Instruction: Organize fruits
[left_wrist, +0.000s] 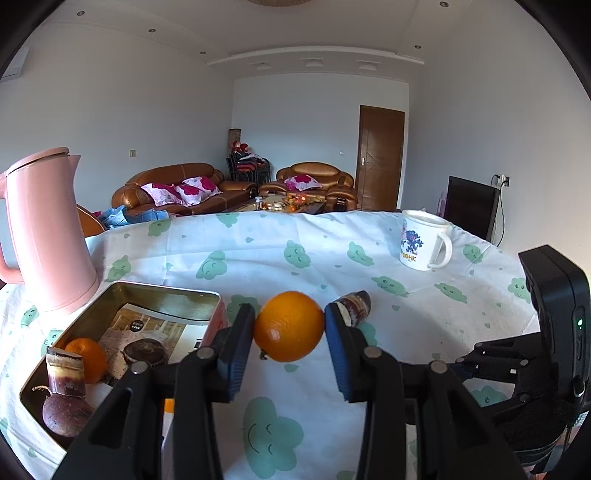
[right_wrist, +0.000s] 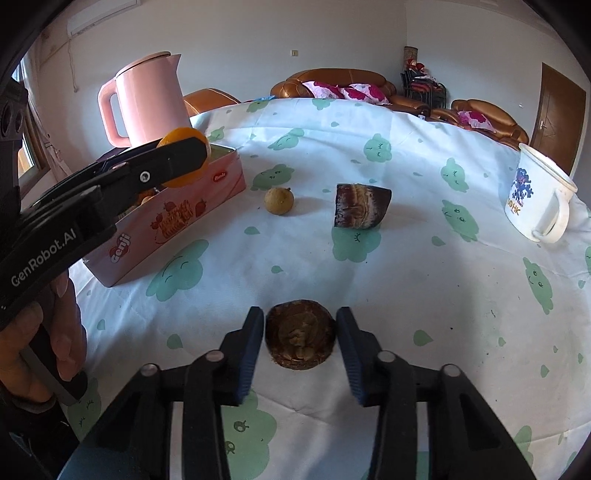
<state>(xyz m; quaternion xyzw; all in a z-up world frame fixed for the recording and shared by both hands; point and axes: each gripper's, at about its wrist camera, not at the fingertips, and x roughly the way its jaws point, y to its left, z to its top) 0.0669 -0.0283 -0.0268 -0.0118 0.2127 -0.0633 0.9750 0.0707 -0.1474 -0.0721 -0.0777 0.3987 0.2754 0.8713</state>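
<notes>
1. The left tongs (left_wrist: 289, 326) are clamped on an orange (left_wrist: 289, 325), both blue pads pressing its sides; in the right wrist view the fruit is held up off the desk (right_wrist: 424, 280), just above the near end of the tin.
2. The right tongs (right_wrist: 300, 334) point down at a round brown cut piece (right_wrist: 300, 334) lying on the cloth-covered desk. It sits between the pads, but a thin gap shows on each side, so they are not gripping it.
3. An open rectangular pink tin (left_wrist: 162, 291) stands on the desk beside a pink kettle (left_wrist: 48, 229).
4. Inside the tin, on a printed paper sheet: a smaller orange (left_wrist: 86, 358), a round dark brown piece (left_wrist: 144, 350), an upright cut section of sugarcane (left_wrist: 64, 373), and a dark purplish round fruit (left_wrist: 66, 413) at the nearest corner.
5. Loose on the desk beyond the right tongs: a small tan round fruit (right_wrist: 279, 199) just beside the tin, and a dark cut sugarcane chunk (right_wrist: 360, 206) lying on its side a little further right.
6. A white enamel mug (right_wrist: 537, 199) with a blue cartoon print stands upright at the far right; what it holds cannot be seen.
</notes>
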